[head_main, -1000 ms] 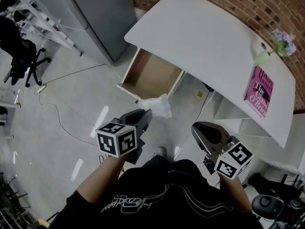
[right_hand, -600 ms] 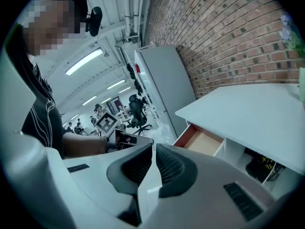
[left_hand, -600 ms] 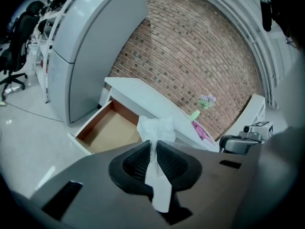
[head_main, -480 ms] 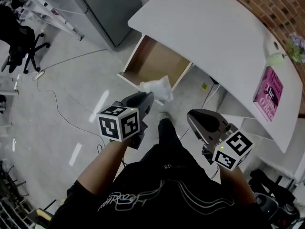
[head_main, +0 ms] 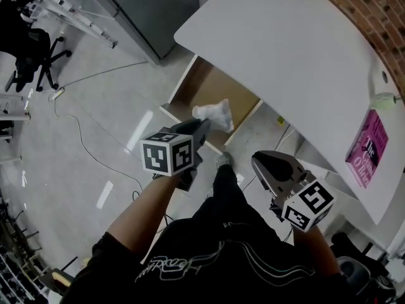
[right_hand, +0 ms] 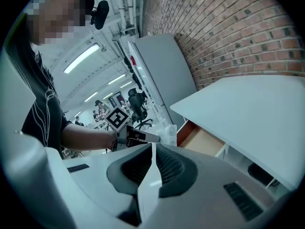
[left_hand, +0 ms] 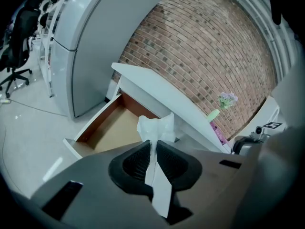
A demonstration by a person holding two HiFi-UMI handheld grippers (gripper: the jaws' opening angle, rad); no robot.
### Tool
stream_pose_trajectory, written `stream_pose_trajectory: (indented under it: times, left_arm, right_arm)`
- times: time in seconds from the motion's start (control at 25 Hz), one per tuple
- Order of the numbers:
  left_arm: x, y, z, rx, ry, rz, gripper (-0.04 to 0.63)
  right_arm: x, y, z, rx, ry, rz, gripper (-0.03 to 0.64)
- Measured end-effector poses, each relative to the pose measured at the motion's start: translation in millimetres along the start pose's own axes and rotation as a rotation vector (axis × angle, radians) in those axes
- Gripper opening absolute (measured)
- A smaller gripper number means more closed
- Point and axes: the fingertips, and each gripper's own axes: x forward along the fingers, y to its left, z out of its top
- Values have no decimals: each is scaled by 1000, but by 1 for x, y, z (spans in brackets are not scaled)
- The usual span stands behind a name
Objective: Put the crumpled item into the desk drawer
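The left gripper [head_main: 203, 125] [left_hand: 153, 146] is clenched on the crumpled item [head_main: 214, 113] [left_hand: 156, 127], its black ribbed pads pressed against a thin neck of it. The item is white and thin, creased all over and bunched into a loose wad with ragged corners. Whether it is paper or thin plastic cannot be told. The wad sticks out just past the jaw tips, and a flat tail of it runs back between the pads.

Ahead of and below this gripper the desk drawer [head_main: 209, 86] [left_hand: 110, 127] stands pulled out. It is a shallow box with white walls and a plain brown, wood-like floor. In the head view the wad shows over the drawer's near edge, close to its right corner. How far above the drawer it hangs cannot be judged. The desk [head_main: 288, 56] [right_hand: 259, 113] is smooth and white with a curved outline, set against a rough red brick wall [left_hand: 209, 37]. A pink book [head_main: 367, 149] lies at its far end, to the right of both grippers.

The right gripper [head_main: 266, 164] [right_hand: 153, 152] is beside the left one, well apart from the item. Its ribbed pads are pressed together with nothing between them.

The drawer's back part is hidden under the desk top. The book's print is too small to read. The pinched part of the item is covered by the pads.
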Motion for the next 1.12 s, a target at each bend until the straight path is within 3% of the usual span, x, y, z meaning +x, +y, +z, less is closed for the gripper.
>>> stream_pose_trajectory:
  times: [0.56,1.12]
  left_arm:
    - [115,63,-14,-211,139,43,58]
    - [193,120,-40,-430,129,101,58]
  right_arm:
    - [31,-72,1,13,44,-17,55]
    - [69,-93,-39,-10,113,35,55]
